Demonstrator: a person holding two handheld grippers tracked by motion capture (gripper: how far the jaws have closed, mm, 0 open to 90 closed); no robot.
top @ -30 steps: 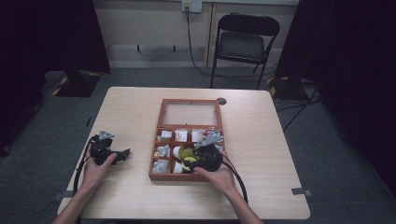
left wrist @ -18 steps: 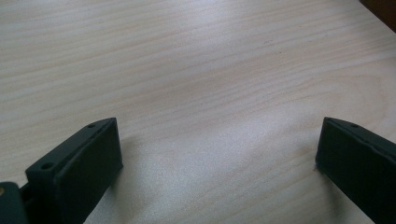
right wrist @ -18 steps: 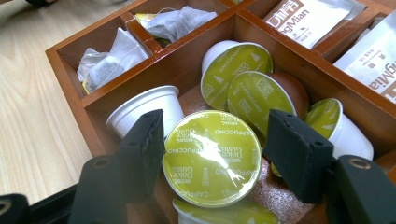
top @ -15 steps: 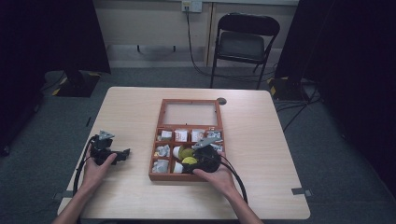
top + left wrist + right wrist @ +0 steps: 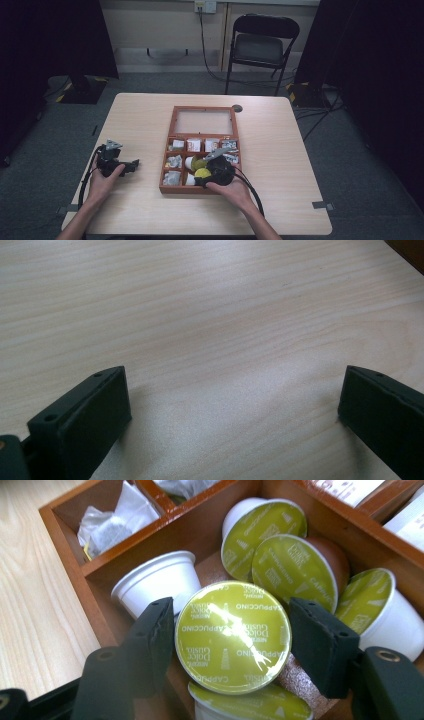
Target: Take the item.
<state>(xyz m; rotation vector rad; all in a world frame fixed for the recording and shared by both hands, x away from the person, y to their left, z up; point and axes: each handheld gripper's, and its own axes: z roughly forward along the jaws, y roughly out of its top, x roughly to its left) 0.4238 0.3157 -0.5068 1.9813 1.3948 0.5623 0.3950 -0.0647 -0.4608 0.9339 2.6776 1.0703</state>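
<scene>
My right gripper (image 5: 232, 640) reaches into a front compartment of the wooden box (image 5: 202, 107). A coffee capsule with a green foil lid (image 5: 232, 635) lies between its jaws, resting on other capsules. The jaws have just been opening, and the pads now stand at the lid's edges without squeezing it. In the high view this gripper (image 5: 204, 175) is at the box's front middle, held by the person's right hand. My left gripper (image 5: 235, 410) is open over bare table with nothing between its jaws. It lies left of the box (image 5: 131, 165) in the person's left hand.
Several more capsules (image 5: 295, 570) crowd the same compartment, one white one (image 5: 160, 582) upside down. Neighbouring compartments hold wrapped tea bags (image 5: 112, 525). The box's glass-panelled lid (image 5: 204, 121) lies open at the back. A folding chair (image 5: 260, 47) stands beyond the table (image 5: 300, 165).
</scene>
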